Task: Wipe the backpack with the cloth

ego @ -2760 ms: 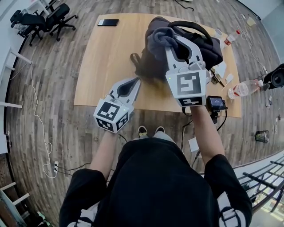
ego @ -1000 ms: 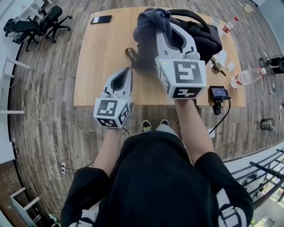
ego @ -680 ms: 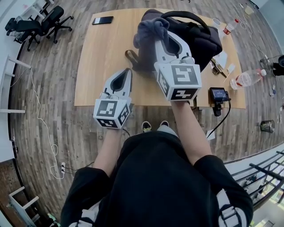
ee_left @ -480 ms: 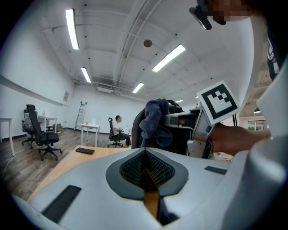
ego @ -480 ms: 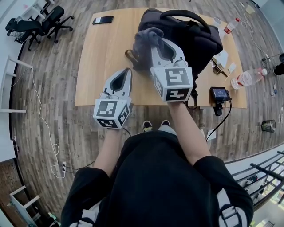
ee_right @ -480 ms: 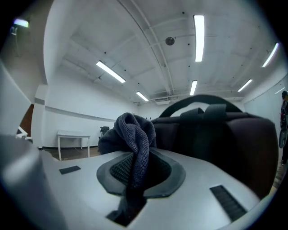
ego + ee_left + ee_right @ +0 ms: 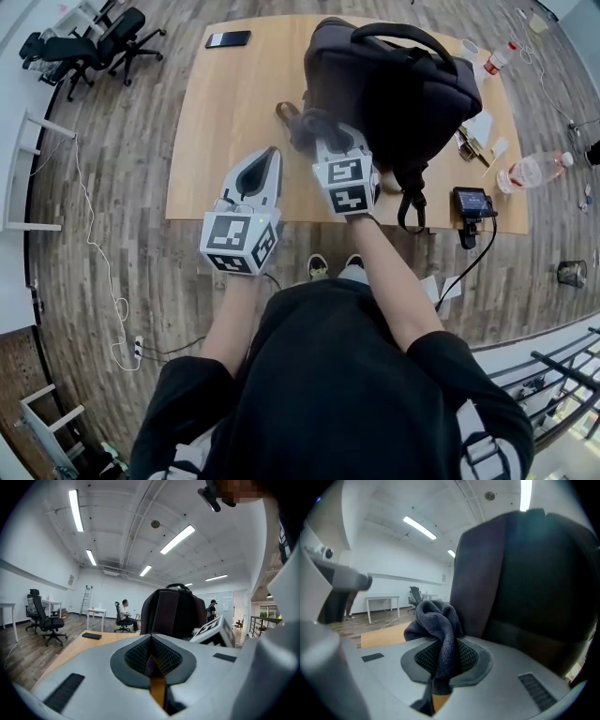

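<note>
- The floor is of grey-brown wood planks, laid in short lengths.
- The worktop is of light wood and has rounded corners.
- Black office chairs stand on the floor beyond its far left corner.
- Long light tubes shine on the white ceiling.
- A ladder leans on the far white wall, beside a small white table.

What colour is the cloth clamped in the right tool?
The cloth is dark blue-grey knit; clearest in the right gripper view.
</note>
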Demonstrator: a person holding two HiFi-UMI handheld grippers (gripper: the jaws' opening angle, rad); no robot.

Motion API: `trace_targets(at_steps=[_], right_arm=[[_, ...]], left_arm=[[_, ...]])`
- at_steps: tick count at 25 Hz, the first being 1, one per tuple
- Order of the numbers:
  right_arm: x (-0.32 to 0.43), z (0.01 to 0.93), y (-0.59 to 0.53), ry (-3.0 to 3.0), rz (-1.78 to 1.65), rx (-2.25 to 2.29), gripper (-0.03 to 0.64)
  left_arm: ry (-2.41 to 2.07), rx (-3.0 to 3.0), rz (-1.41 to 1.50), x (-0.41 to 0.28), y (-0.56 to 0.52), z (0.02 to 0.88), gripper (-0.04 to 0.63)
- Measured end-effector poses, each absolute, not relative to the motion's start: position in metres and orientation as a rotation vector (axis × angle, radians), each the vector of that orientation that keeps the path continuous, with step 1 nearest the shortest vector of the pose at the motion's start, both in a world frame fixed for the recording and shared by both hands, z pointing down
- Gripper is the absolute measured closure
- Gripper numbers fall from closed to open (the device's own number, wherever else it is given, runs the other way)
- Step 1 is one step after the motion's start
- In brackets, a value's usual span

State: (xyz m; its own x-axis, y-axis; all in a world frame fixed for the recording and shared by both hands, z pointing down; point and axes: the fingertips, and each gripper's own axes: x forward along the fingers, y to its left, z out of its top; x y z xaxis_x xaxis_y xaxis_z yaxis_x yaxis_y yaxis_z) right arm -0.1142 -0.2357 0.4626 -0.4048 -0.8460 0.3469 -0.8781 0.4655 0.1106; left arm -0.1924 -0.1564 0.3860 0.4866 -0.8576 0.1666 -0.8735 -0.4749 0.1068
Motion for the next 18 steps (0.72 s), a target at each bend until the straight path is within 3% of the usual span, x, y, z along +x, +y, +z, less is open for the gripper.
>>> trace_targets(at_steps=[4, 10, 18], right_arm=[[-0.119, 0.531, -0.234, -2.252, 0.226, 1.339, 0.567], [-0.127, 0.537, -0.236, -2.250, 0.247, 1.340, 0.568], [-0.117, 0.394, -0.228, -2.462, 0.049, 1.525, 0.568]], left_arm=[[-1.511, 2.543, 0.141, -0.200, -0.154, 0.387, 0.578], [-1.540, 2.516, 0.146, -0.215, -0.149, 0.391, 0.578], [-1.536, 2.505, 0.128, -0.218, -0.148, 0.395, 0.578]])
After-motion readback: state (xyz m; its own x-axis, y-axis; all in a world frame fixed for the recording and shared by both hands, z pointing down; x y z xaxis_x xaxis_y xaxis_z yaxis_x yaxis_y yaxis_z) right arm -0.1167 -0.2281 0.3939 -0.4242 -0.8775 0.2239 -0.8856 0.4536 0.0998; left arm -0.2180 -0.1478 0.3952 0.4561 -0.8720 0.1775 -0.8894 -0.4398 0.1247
